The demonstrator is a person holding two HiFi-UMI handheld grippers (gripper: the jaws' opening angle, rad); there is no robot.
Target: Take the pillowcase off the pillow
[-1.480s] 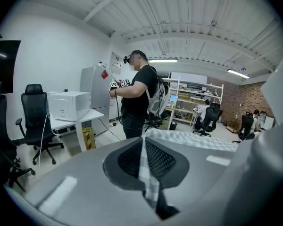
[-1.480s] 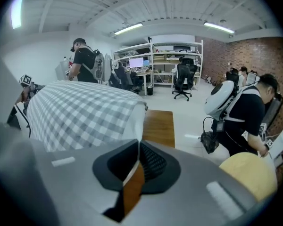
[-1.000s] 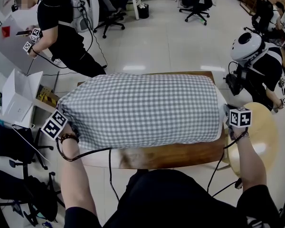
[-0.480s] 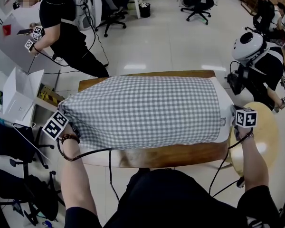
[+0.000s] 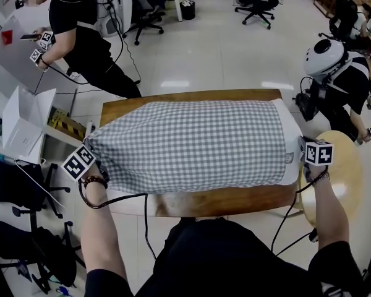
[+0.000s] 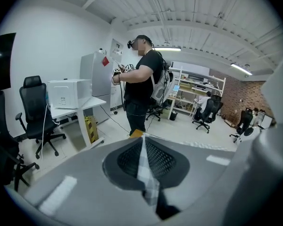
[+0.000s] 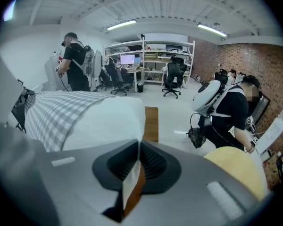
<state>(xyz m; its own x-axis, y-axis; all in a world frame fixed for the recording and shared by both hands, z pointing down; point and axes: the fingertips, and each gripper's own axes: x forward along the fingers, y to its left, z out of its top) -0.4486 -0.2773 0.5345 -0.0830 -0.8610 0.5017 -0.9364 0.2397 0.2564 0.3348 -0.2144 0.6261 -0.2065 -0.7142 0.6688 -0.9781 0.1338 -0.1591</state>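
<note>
A pillow in a grey-and-white checked pillowcase (image 5: 191,144) lies across the wooden table (image 5: 235,200). The pillow's bare white end (image 5: 290,138) sticks out of the case on the right. My left gripper (image 5: 94,150) is at the case's left corner, shut on a fold of checked fabric (image 6: 144,166) pinched between its jaws. My right gripper (image 5: 300,147) is at the right end, shut on the pillow's white cloth (image 7: 130,173). In the right gripper view the white pillow (image 7: 108,119) and the checked pillowcase (image 7: 61,112) lie to the left of the jaws.
A round pale wooden stool (image 5: 346,172) stands right of the table. One person with a white pack (image 5: 334,73) crouches at the right and another in black (image 5: 80,36) stands at the far left. A white box (image 5: 25,125) and office chair (image 5: 12,184) are left.
My left gripper has come down and slightly right with the pillowcase corner, so the case's left end sits lower. A wider strip of white pillow shows at the right. The right gripper barely moved.
</note>
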